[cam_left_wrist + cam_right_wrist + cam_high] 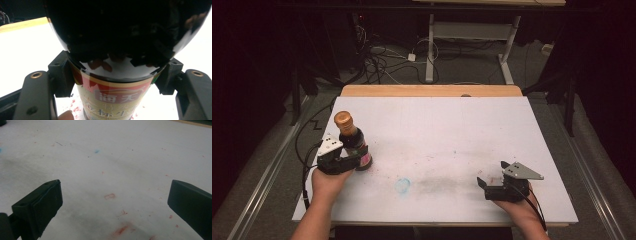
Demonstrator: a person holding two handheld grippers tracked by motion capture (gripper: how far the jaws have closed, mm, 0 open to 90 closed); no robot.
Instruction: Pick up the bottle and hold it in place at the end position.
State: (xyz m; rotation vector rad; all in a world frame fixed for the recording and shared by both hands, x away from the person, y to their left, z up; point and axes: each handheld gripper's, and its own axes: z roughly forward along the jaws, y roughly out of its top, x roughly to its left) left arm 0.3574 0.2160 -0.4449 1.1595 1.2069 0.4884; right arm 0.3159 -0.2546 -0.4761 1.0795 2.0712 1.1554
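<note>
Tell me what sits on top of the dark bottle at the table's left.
A gold-coloured cap closes the neck of the bottle. Lower down, the left gripper clamps the labelled body, so part of the label is covered. The contents cannot be seen through the dark glass.

In the left gripper view, the left claw (113, 82) was clamped on a dark glass bottle (117, 37), its two black jaws pressing against the sides just where the rounded shoulder met the label. The label (112, 100) showed a red band above a gold field with printed characters, and the glossy dark glass above it reflected the claw. The bottle stood upright on the white table (22, 55), whose wooden far edge (22, 24) ran across the upper left corner, with small red specks on the surface beside the bottle's base.
</note>
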